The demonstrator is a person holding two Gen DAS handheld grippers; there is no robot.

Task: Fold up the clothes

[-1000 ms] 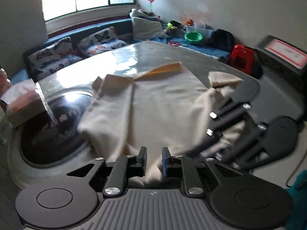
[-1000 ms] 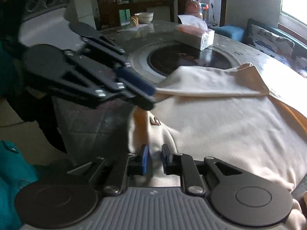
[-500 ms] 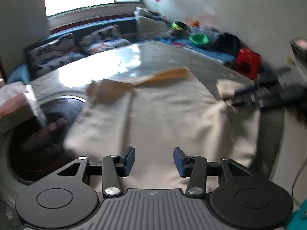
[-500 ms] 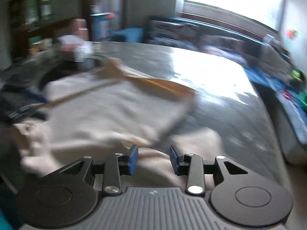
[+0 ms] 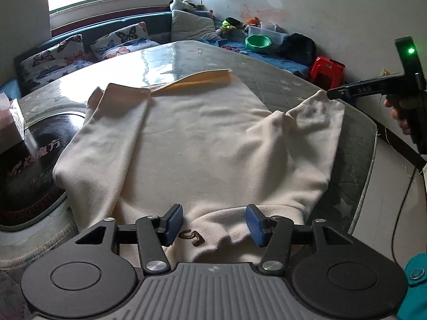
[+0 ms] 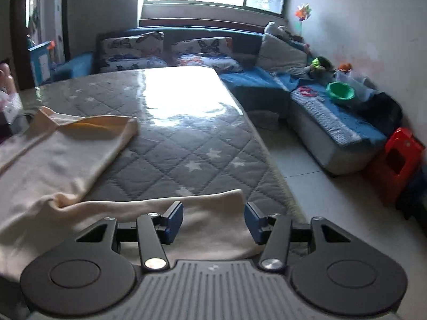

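Lying spread across the grey quilted, star-printed desk [image 6: 186,144] is a cream sweatshirt [image 5: 197,144], soft and fleecy, one sleeve folded inward, the other rumpled at the desk's edge; a small brown embroidered mark, unreadable, sits near the collar; left tongs [image 5: 214,225] gape empty over it; right tongs [image 6: 213,222] likewise wide apart above the sleeve [image 6: 208,213].

White Chinese characters, of which "魔方" can be read, are printed on the round black glossy panel [image 5: 29,165] at the left edge of the left wrist view. A small dark brown embroidered mark resembling "C5" sits on the cream sweatshirt [image 5: 192,238] at bottom centre. Nothing is legible in the right wrist view.
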